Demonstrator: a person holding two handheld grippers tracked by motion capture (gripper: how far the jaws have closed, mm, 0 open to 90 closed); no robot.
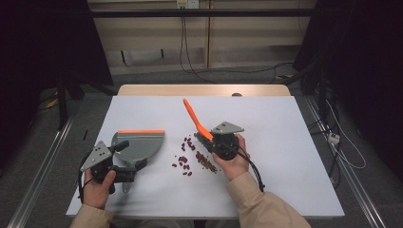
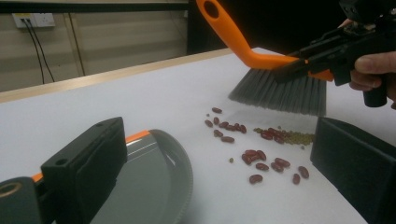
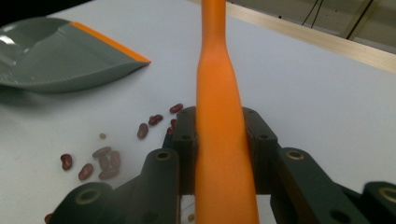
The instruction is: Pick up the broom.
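Right now right claw (image 1: 212, 137) clamps the light, stiff orange brush (image 3: 219, 140) mid-handle; loose beans (image 1: 190, 159) just below roll easily. Left claw (image 1: 124, 161) grips the rigid dustpan (image 1: 138, 142) by its handle.

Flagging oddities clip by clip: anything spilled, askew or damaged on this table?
Yes: red kidney beans and small green beans lie loose on the white table, between the grey dustpan and the orange brush. Nothing looks damaged.
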